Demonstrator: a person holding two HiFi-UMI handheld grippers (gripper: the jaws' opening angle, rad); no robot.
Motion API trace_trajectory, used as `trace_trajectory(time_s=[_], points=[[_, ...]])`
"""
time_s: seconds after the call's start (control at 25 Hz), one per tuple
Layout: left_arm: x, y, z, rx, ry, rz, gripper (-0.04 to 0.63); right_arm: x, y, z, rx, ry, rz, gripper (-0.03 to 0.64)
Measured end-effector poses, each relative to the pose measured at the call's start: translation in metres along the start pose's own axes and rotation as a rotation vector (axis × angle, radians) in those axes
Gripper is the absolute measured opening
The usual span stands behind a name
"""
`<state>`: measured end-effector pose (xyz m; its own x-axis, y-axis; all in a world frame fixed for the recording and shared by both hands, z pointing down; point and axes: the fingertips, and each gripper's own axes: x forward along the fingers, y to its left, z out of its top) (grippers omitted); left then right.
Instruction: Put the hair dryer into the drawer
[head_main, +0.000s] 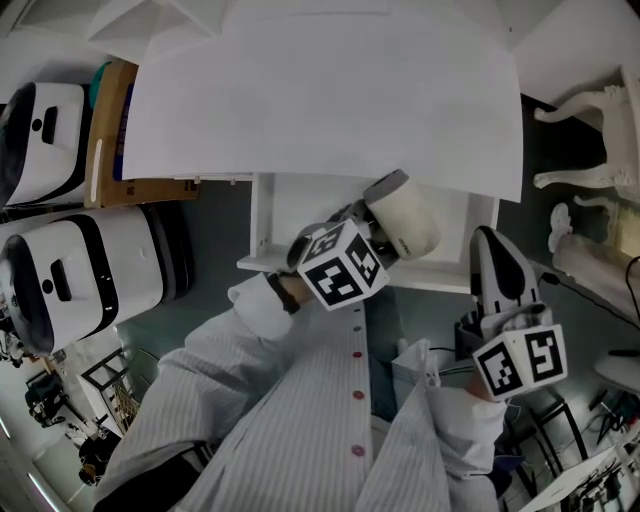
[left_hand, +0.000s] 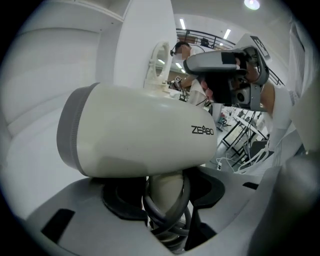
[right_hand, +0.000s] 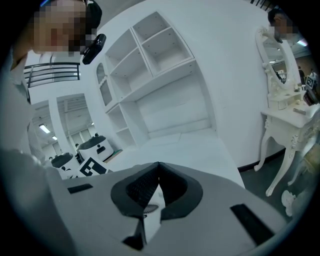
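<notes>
The left hand-held gripper (left_hand: 167, 197) grasped the cream plastic hair dryer (left_hand: 140, 132) above the white drawer (head_main: 265, 220). The right hand-held gripper (right_hand: 157, 172), at 4 o'clock, was clenched and empty.

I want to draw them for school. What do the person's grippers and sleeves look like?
The left gripper and right gripper are light grey plastic with black pads inside. Each carries a white cube printed with black square markers. The person's sleeves are white with thin stripes, and small red buttons run down the shirt.
</notes>
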<state>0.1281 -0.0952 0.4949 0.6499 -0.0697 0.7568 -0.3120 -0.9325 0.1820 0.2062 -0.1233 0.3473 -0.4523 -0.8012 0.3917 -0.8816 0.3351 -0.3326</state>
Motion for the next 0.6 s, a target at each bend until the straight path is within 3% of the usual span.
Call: trace_trajectory(time_s=[0.6], points=[[0.073, 0.004, -0.078, 0.054, 0.213, -0.085, 0.222, 0.026, -0.015, -0.043, 0.034, 0.082, -0.019, 0.011]])
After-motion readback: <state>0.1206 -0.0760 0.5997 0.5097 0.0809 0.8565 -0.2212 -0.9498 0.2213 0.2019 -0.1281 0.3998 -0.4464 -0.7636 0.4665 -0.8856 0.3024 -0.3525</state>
